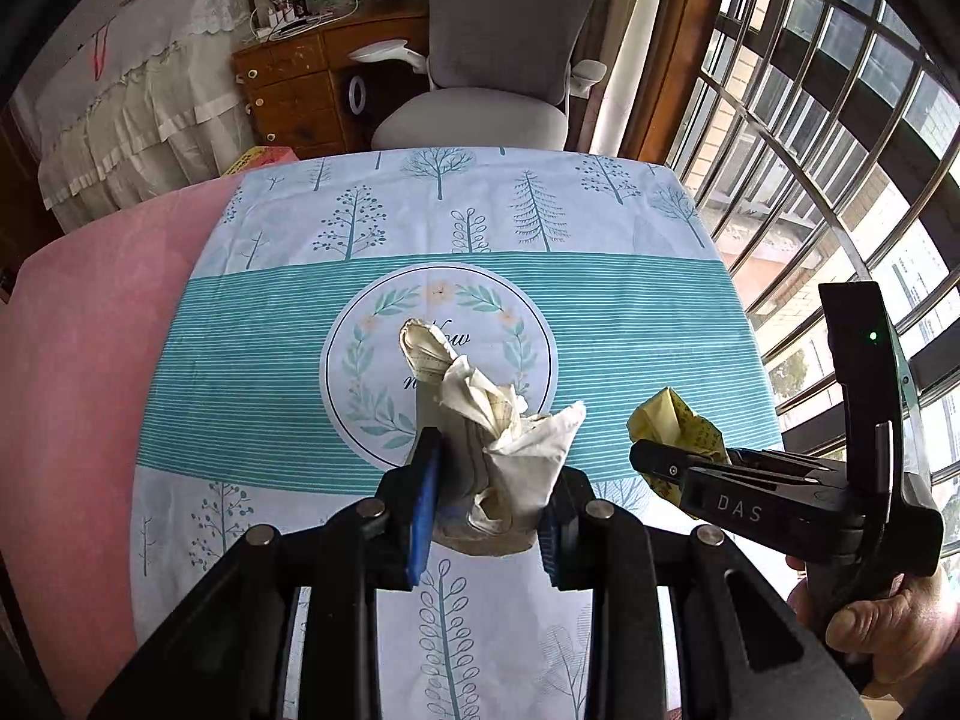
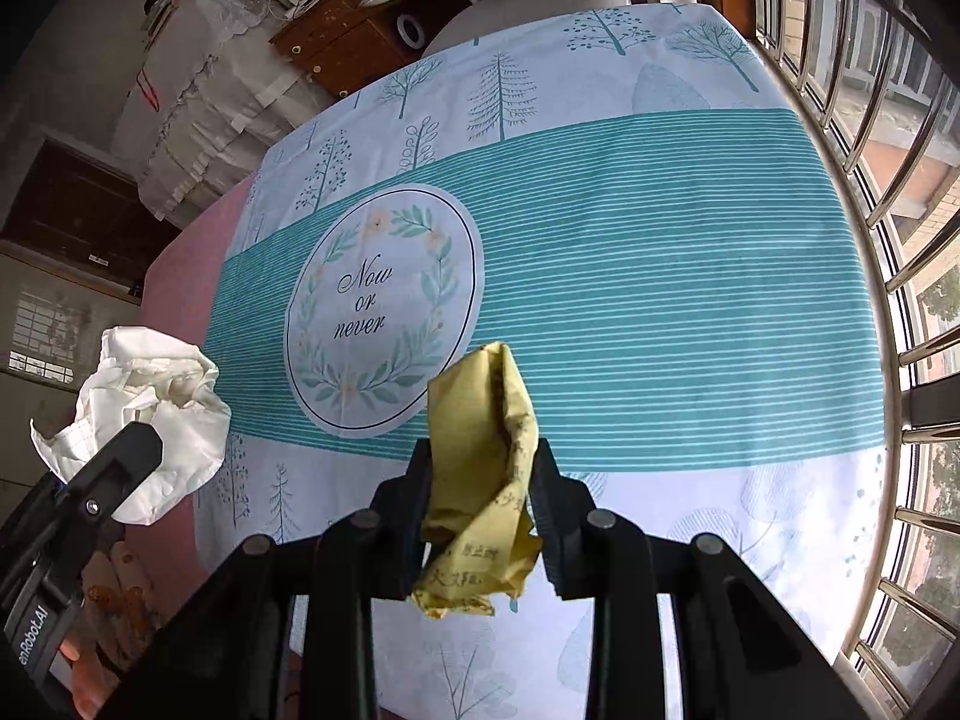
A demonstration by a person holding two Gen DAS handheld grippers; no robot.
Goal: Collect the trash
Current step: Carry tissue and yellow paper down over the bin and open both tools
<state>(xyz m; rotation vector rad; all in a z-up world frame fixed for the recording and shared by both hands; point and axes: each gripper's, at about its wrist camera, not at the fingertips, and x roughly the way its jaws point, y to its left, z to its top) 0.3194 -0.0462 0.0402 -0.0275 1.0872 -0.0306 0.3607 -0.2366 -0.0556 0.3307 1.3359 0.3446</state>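
Observation:
My left gripper (image 1: 489, 480) is shut on a crumpled white paper (image 1: 510, 438) and holds it above the tablecloth (image 1: 252, 360). The same white paper shows at the left of the right wrist view (image 2: 162, 414), with the left gripper's finger (image 2: 114, 468) across it. My right gripper (image 2: 483, 492) is shut on a crumpled yellow paper with printed characters (image 2: 480, 468), held above the cloth. In the left wrist view the right gripper (image 1: 660, 462) sits at the right with the yellow paper (image 1: 678, 420) in its jaws.
The table carries a teal striped cloth with trees and a "Now or never" wreath (image 2: 384, 300). A pink cover (image 1: 90, 360) lies at the left. A grey office chair (image 1: 498, 60) and wooden desk (image 1: 288, 90) stand beyond. Barred windows (image 1: 840, 120) run along the right.

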